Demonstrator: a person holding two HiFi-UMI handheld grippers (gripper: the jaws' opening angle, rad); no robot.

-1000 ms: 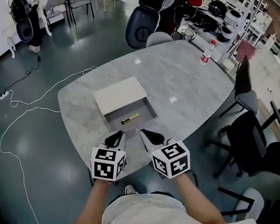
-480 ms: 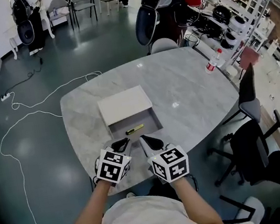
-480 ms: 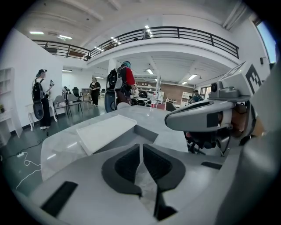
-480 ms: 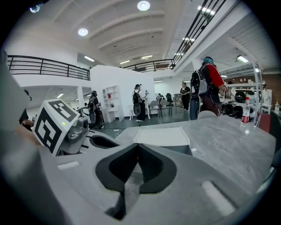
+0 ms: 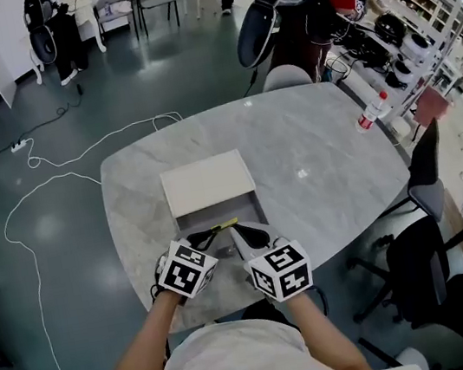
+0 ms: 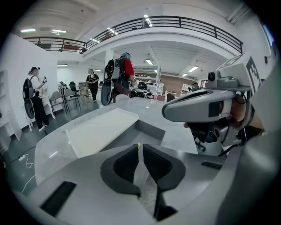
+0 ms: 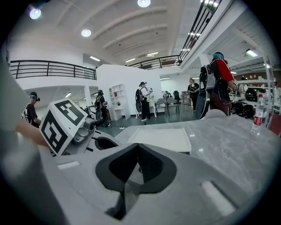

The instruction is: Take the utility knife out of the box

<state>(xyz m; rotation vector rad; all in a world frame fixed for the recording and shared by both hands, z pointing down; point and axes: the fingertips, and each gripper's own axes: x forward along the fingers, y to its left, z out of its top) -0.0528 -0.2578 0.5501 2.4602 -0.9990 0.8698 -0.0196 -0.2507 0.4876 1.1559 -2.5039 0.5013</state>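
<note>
A flat white box (image 5: pixel 207 183) lies on the grey marble table (image 5: pixel 325 164), with its drawer (image 5: pixel 220 221) pulled out toward me. In the drawer lies the yellow utility knife (image 5: pixel 221 224). My left gripper (image 5: pixel 202 241) hovers at the drawer's near left corner, jaws drawn together with only a thin slit and nothing in them. My right gripper (image 5: pixel 240 234) sits beside it at the drawer's near edge, jaws shut and empty. In the left gripper view a sliver of the knife (image 6: pixel 138 144) shows just past the fingertips (image 6: pixel 131 154). The right gripper view shows the box top (image 7: pixel 160 138) ahead.
A water bottle (image 5: pixel 373 116) stands at the table's far right edge. Office chairs (image 5: pixel 428 177) crowd the right side, and another chair (image 5: pixel 285 76) is at the far end. A white cable (image 5: pixel 39 190) runs over the floor to the left. People stand in the background.
Both grippers have moved forward from the table's near edge up to the open drawer. The knife and box have not moved.
</note>
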